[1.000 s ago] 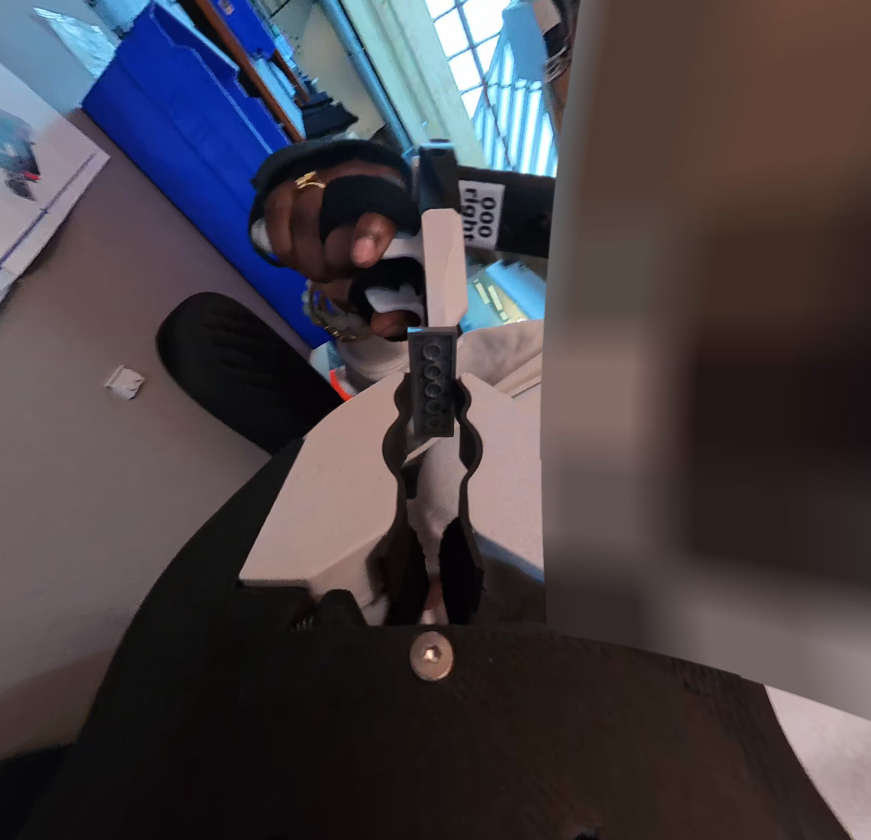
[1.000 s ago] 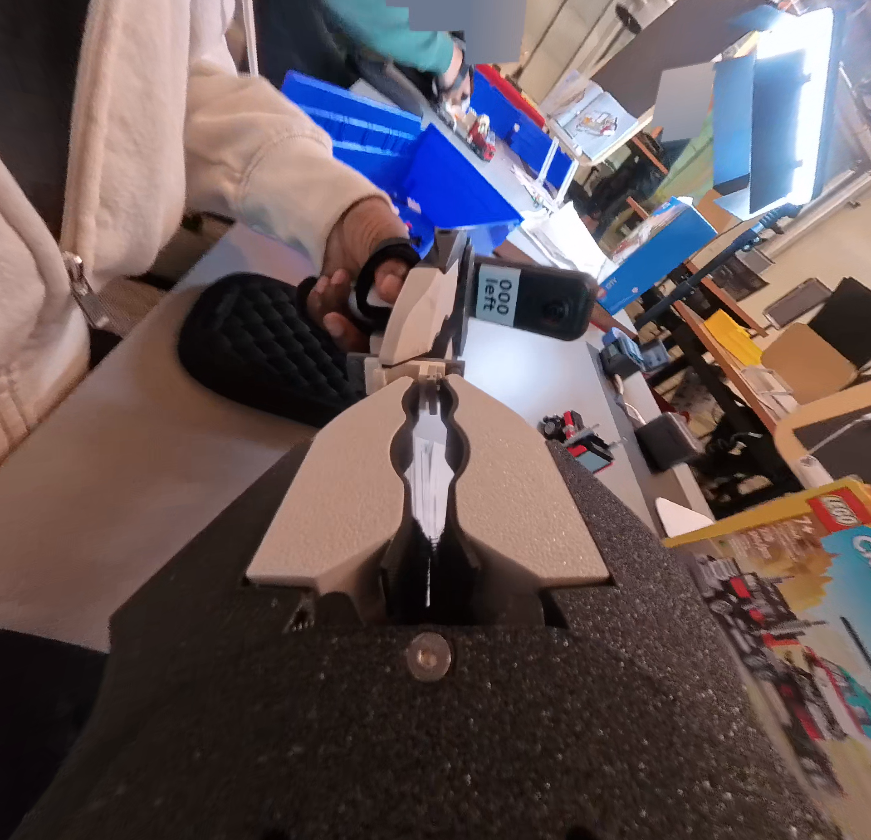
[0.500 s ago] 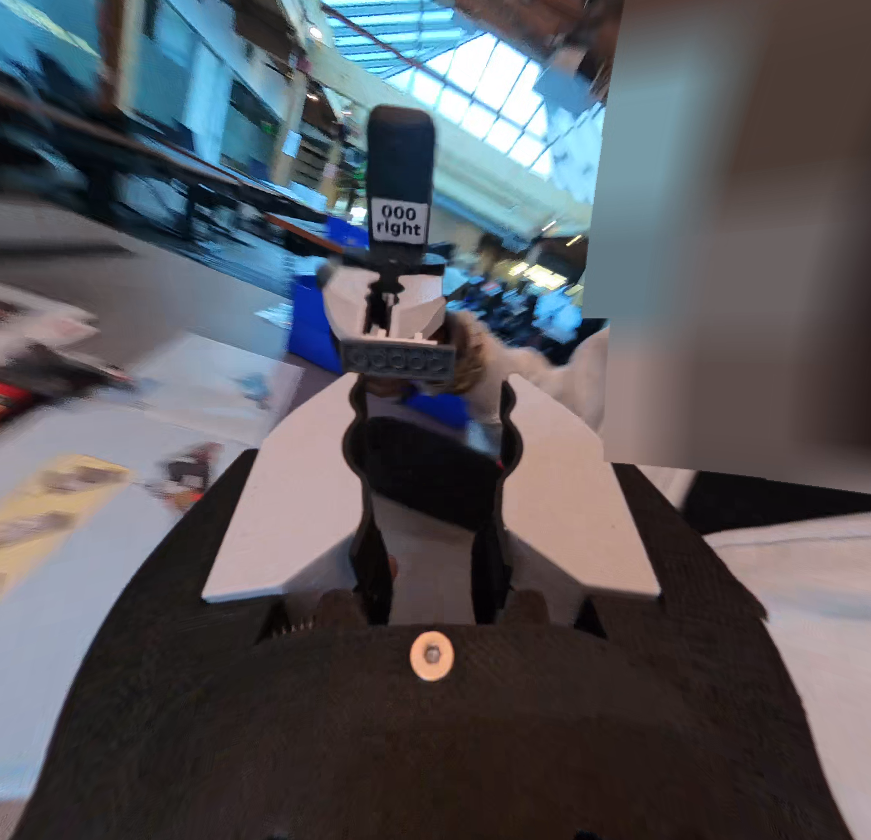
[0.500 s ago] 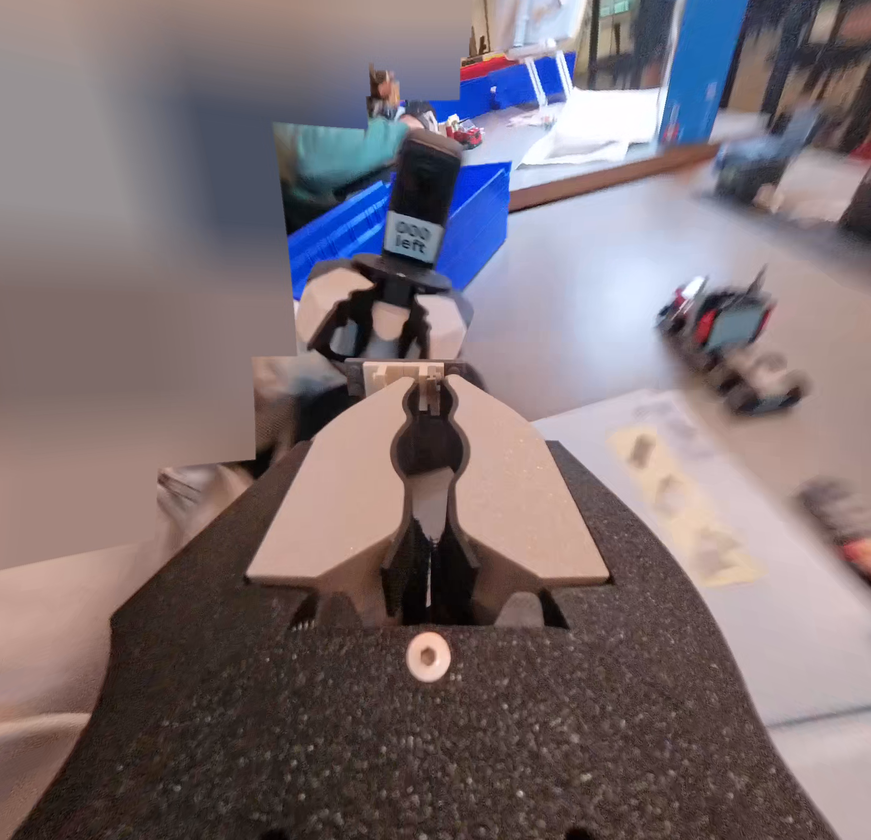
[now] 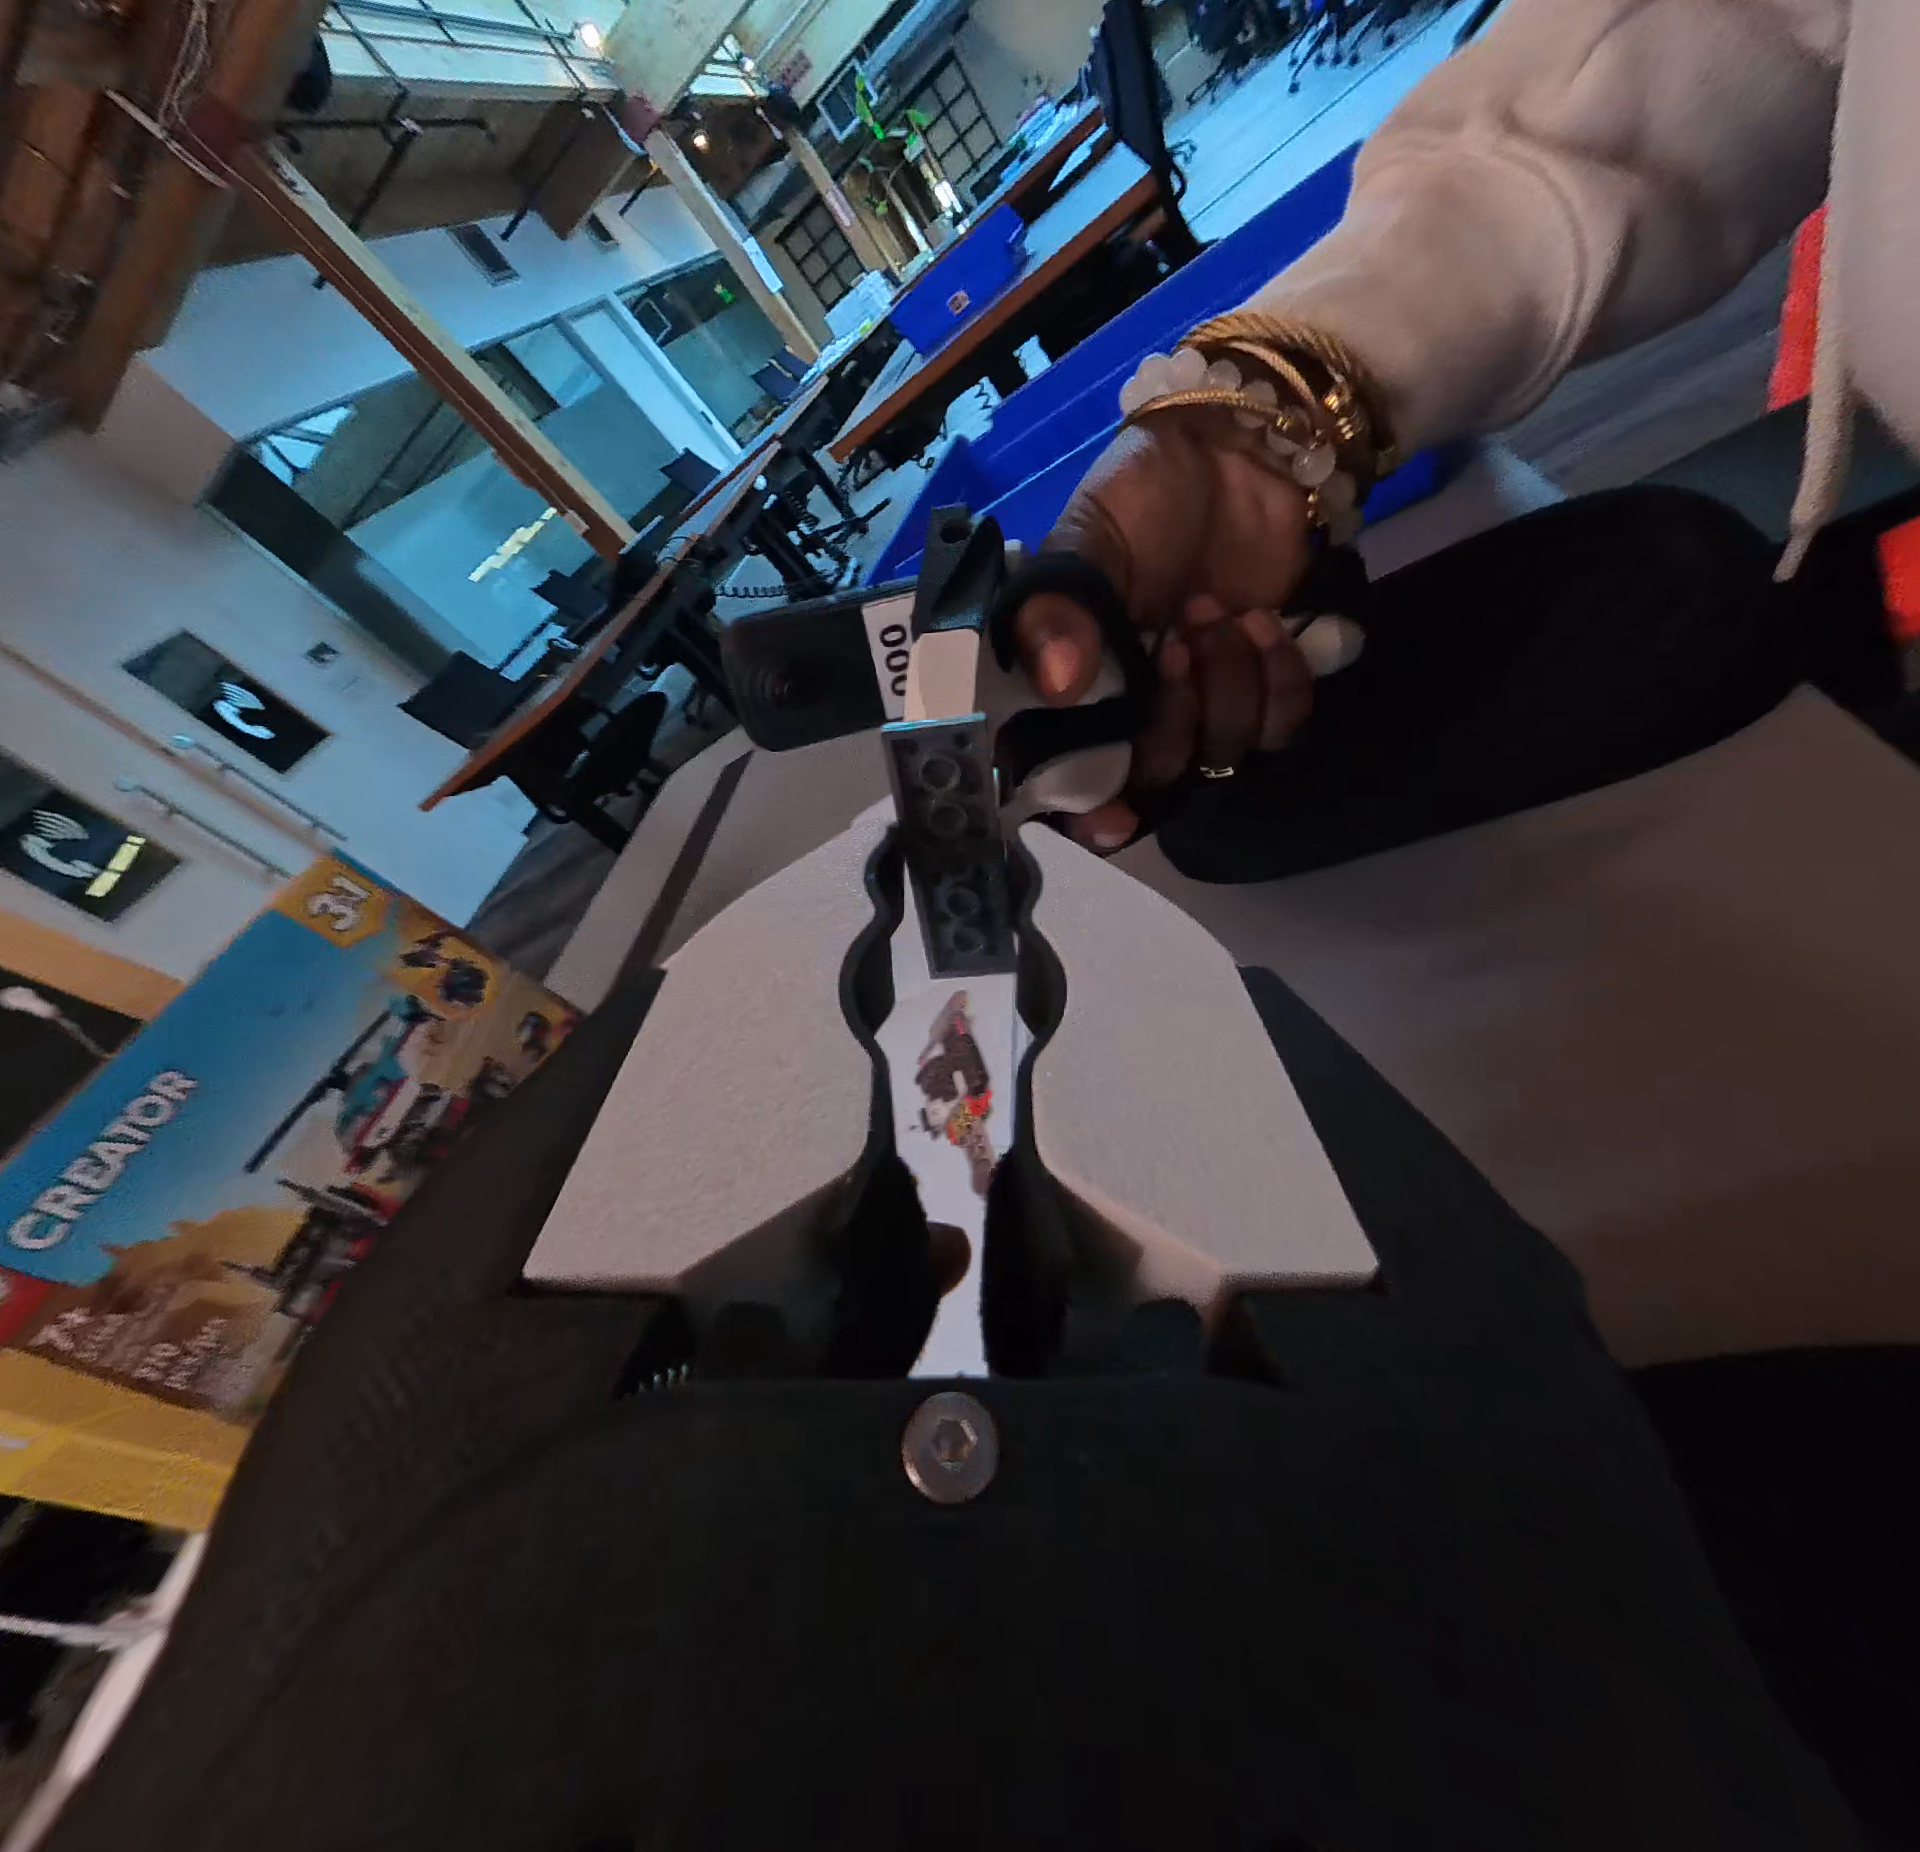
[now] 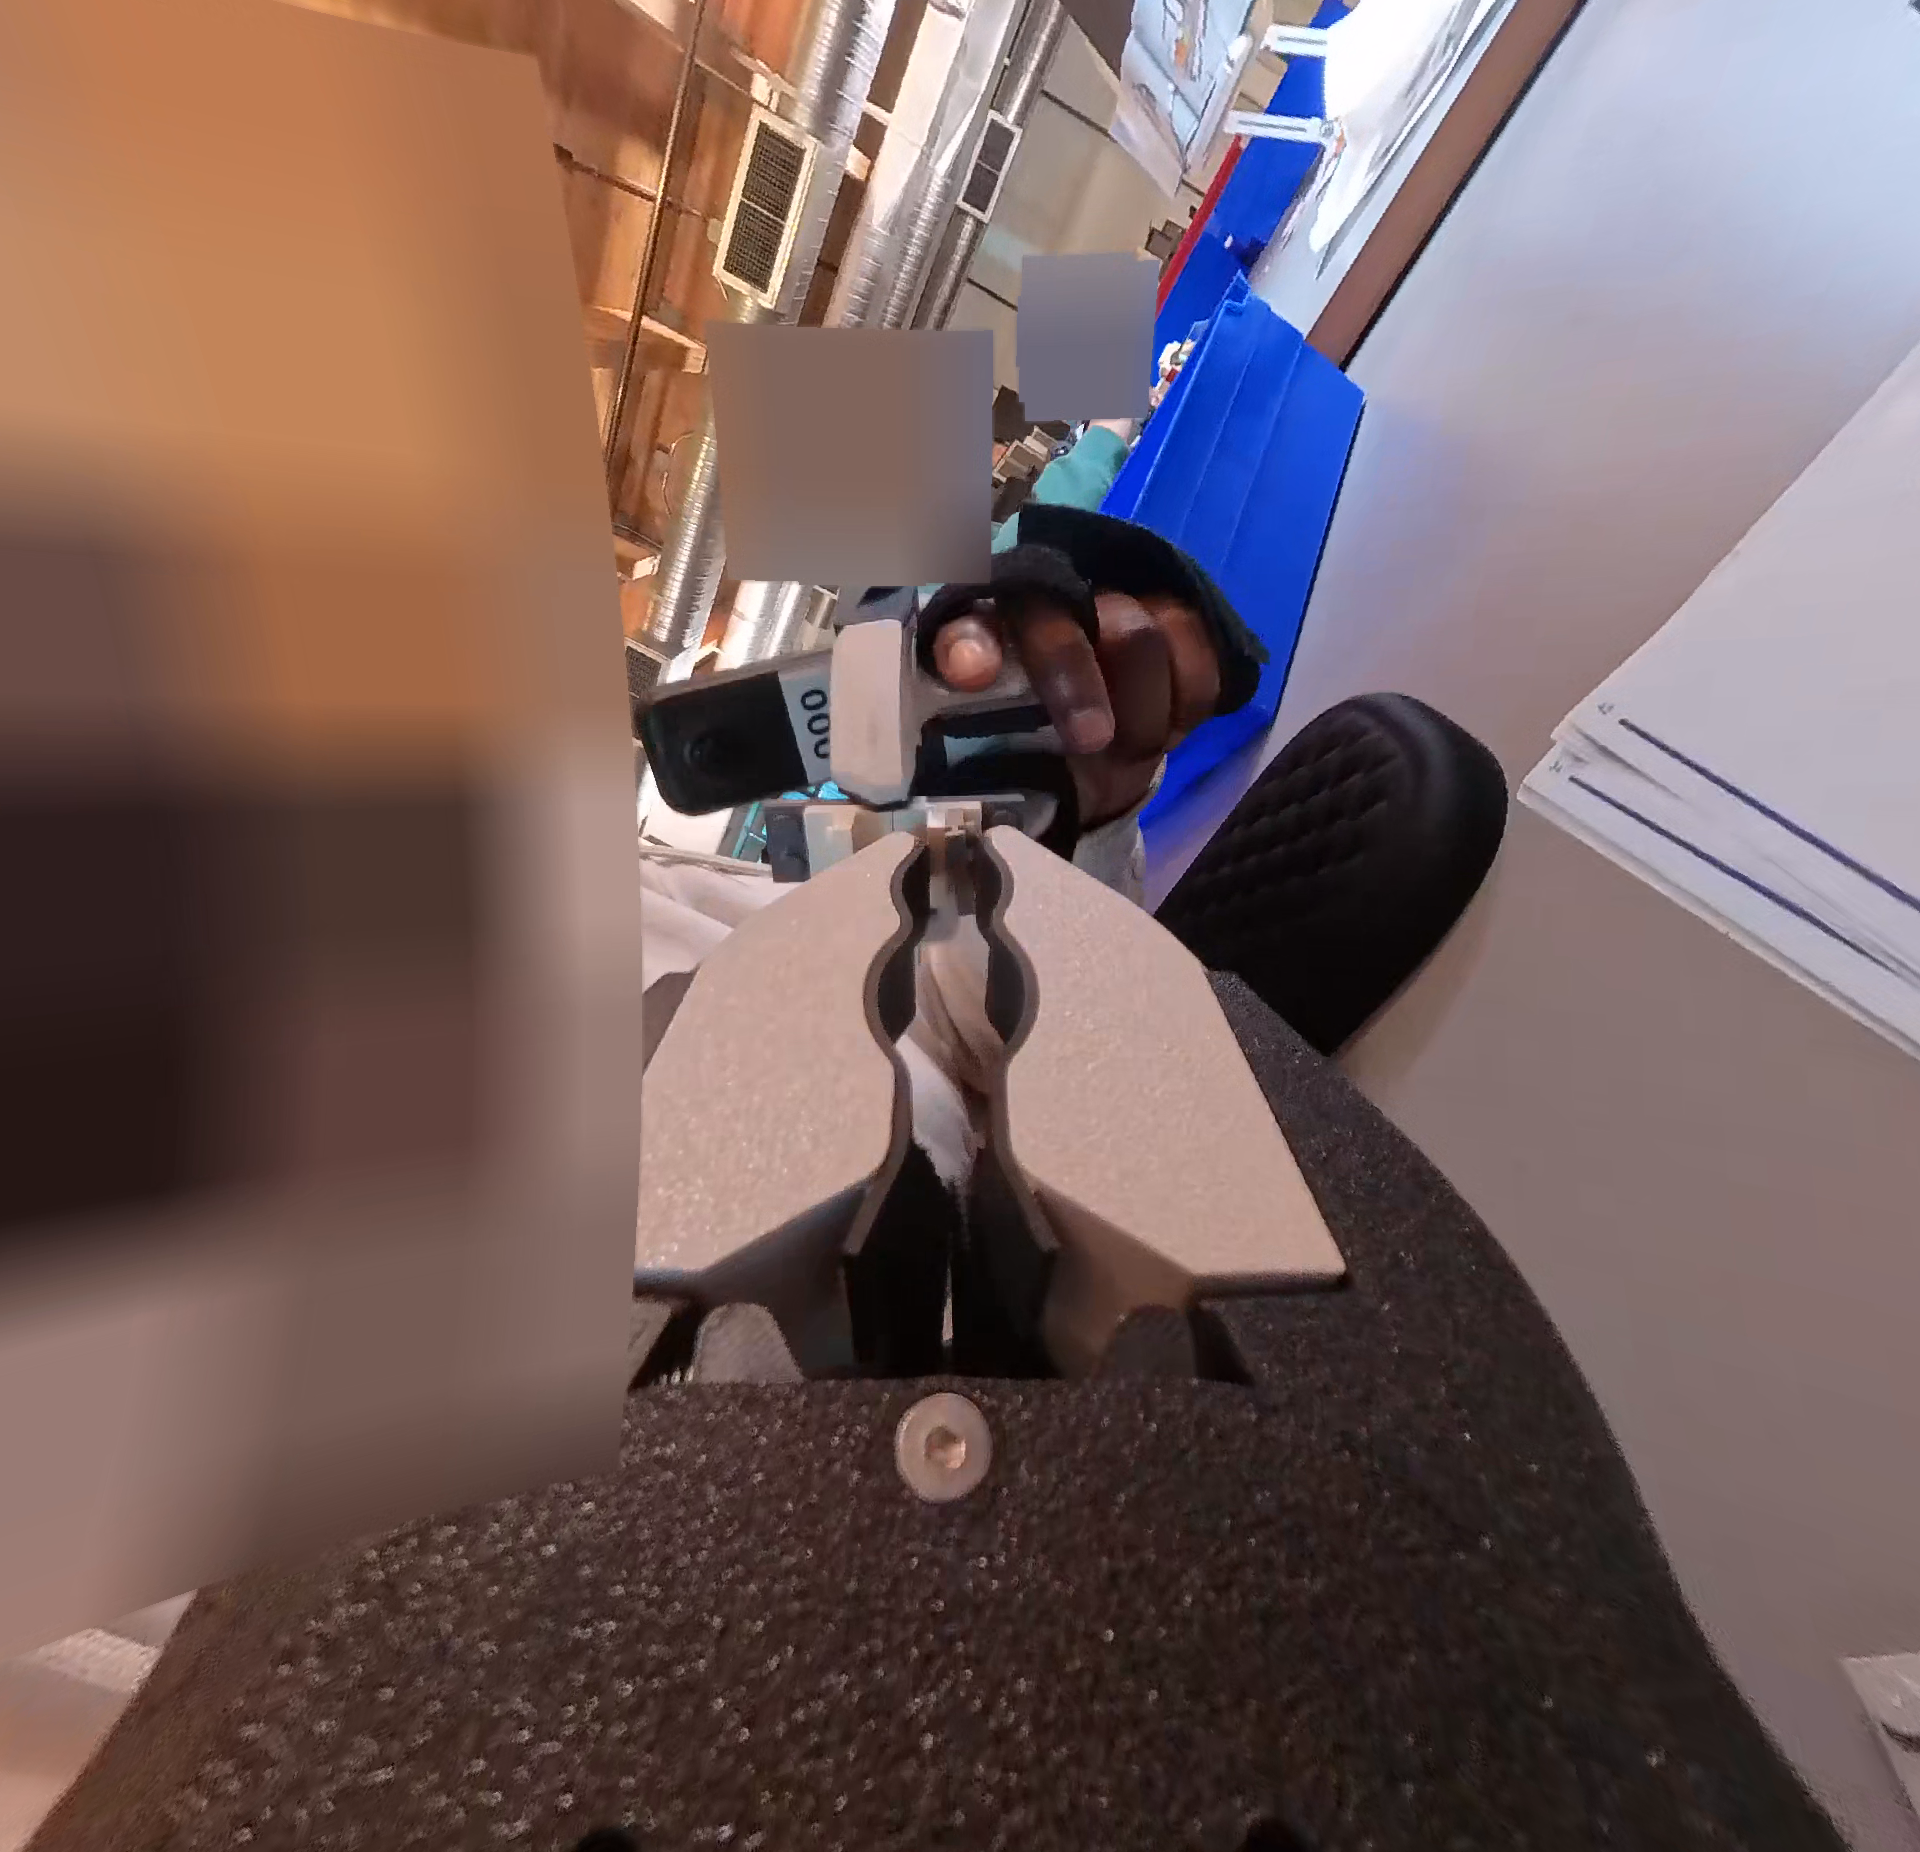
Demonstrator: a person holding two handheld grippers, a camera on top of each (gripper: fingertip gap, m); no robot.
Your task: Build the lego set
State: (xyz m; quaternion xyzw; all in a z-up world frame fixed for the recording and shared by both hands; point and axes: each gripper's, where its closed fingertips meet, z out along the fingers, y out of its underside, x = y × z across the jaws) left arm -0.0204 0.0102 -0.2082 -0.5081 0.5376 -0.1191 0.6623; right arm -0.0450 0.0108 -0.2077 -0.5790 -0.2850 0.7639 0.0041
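My left gripper (image 5: 951, 867) is pinched on a dark grey plate (image 5: 954, 852) — its studded face toward the camera, its far end sticking out past the tips. My right gripper (image 6: 953, 852) is closed to a narrow slit on a small pale piece (image 6: 951, 828), which meets the plate's edge. Both meet in the air, off the table (image 5: 1558, 1023). The set box (image 5: 208, 1127) is off to my left gripper's left.

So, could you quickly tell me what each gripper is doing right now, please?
Left gripper: shut on the dark grey plate.
Right gripper: shut on a small light piece.
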